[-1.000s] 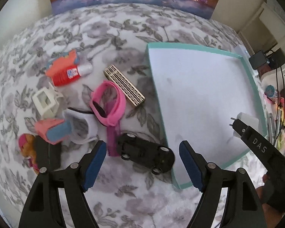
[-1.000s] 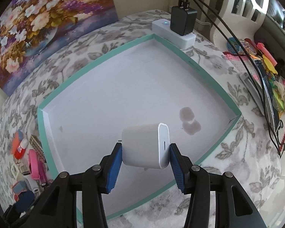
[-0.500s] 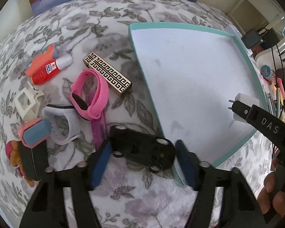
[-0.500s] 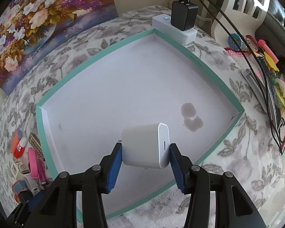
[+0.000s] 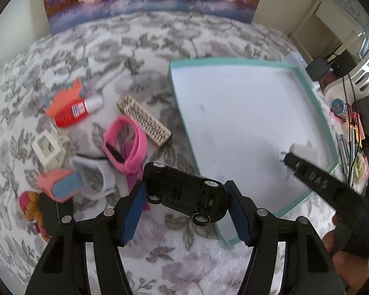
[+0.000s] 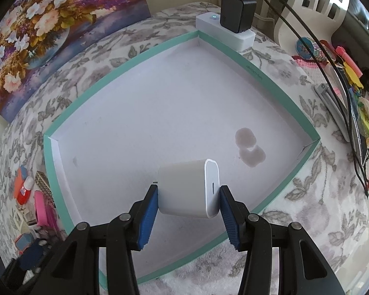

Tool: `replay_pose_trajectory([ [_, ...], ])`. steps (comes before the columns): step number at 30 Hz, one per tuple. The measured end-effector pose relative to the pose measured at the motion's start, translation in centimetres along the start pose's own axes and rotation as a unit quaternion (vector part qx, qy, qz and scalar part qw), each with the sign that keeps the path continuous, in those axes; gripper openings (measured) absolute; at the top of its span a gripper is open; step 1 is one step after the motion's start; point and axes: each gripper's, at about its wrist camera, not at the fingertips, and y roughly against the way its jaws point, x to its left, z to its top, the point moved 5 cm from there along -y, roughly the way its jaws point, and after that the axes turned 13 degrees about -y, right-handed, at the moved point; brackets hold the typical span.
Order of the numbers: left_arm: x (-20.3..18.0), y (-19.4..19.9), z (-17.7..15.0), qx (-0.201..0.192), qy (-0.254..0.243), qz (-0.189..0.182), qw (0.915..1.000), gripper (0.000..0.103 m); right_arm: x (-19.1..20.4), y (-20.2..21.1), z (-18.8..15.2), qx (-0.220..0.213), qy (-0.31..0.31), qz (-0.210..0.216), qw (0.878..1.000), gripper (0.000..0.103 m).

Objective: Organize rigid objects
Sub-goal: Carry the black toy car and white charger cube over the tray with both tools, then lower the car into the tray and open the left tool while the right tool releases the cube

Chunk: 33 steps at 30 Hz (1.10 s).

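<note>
An upside-down black toy car (image 5: 179, 186) sits between the blue pads of my left gripper (image 5: 185, 196), which is shut on its two ends. The car hangs by the near left corner of the teal-rimmed white tray (image 5: 180, 113). My right gripper (image 6: 188, 191) is shut on a white charger cube (image 6: 187, 184), held over the tray's (image 6: 145, 54) near part. In the left wrist view the same charger (image 5: 300, 150) shows at the right, with the right gripper's black finger in front of it.
Left of the tray on the floral cloth lie a pink band (image 5: 135, 145), a patterned box (image 5: 145, 120), a red glue bottle (image 5: 71, 115), a white frame (image 5: 49, 150) and a pink-and-blue block (image 5: 61, 186). A power strip with a black adapter (image 6: 236, 17) stands behind the tray. Stationery (image 6: 351, 73) crowds the right edge.
My left gripper has come down around the black car and its jaws have narrowed onto it. The right gripper and its charger have stayed put.
</note>
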Motion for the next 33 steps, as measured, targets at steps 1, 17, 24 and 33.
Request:
replay_pose_trajectory([
  [1,-0.2,0.1,0.3,-0.005,-0.005,0.002,1.0,0.066,-0.1,0.0,0.1,0.0,-0.002,0.0,1.0,0.052],
  [17,-4.9,-1.8,2.7,-0.027,-0.074,0.003,0.9969,0.066,-2.0,0.7,1.5,-0.025,-0.036,-0.008,0.999,0.054],
  [24,-5.7,-2.8,2.5,-0.022,-0.09,0.006,0.9957,0.074,-1.8,0.8,1.6,-0.029,-0.035,-0.013,0.999,0.054],
  [33,-3.5,-2.0,2.5,-0.021,-0.047,0.019,0.9985,0.085,-2.3,1.3,1.6,-0.037,-0.048,-0.015,0.998,0.054],
])
